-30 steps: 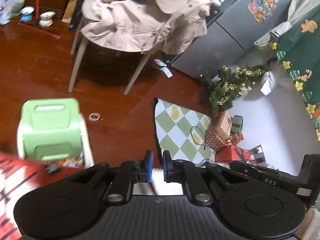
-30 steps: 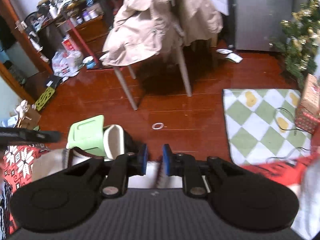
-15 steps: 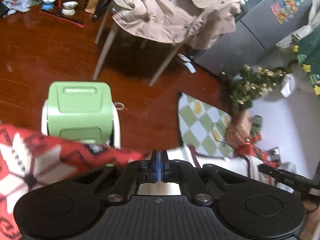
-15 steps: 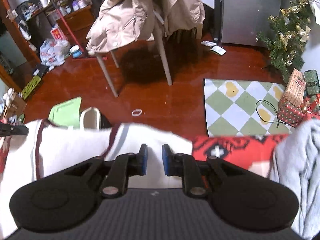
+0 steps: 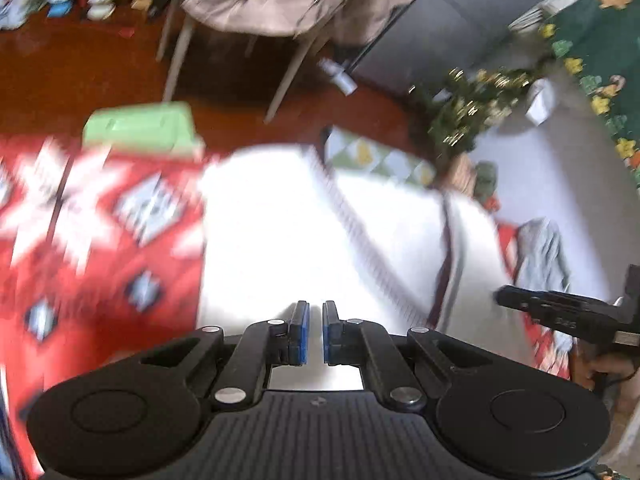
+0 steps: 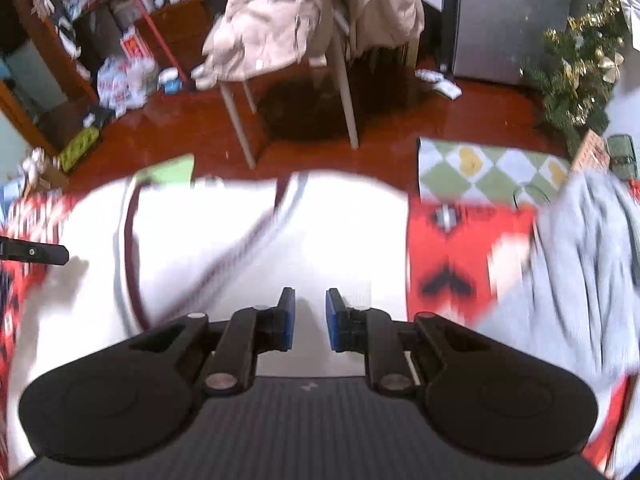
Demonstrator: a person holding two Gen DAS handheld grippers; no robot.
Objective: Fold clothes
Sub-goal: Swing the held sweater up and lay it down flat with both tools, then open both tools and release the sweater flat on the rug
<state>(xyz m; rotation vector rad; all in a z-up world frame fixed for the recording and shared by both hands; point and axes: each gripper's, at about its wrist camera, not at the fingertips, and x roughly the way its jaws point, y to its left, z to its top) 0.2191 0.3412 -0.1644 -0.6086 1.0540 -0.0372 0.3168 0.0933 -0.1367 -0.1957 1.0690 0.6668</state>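
A white garment (image 5: pixel 280 220) with dark maroon trim lies spread on a red patterned blanket (image 5: pixel 100 240). My left gripper (image 5: pixel 315 308) hovers over its near part. The jaws stand a narrow slit apart, and no cloth shows pinched between the pads. In the right wrist view the same white garment (image 6: pixel 320 232) fills the middle. My right gripper (image 6: pixel 310 296) is open above it, casting a shadow on the cloth, with nothing between its fingers. The red blanket (image 6: pixel 452 252) shows to the right. Both views are blurred by motion.
A grey garment (image 6: pixel 580 260) lies on the blanket at the right. Beyond the far edge is red-brown floor with a green stool (image 5: pixel 140 128), a chair draped with a beige coat (image 6: pixel 304 20), a checked mat (image 6: pixel 492 164) and a small Christmas tree (image 6: pixel 576 72).
Both views have swung from the floor onto the blanket, so the white garment now fills them. The left jaws, pressed together half a second ago, now stand slightly apart. The right opening is unchanged.
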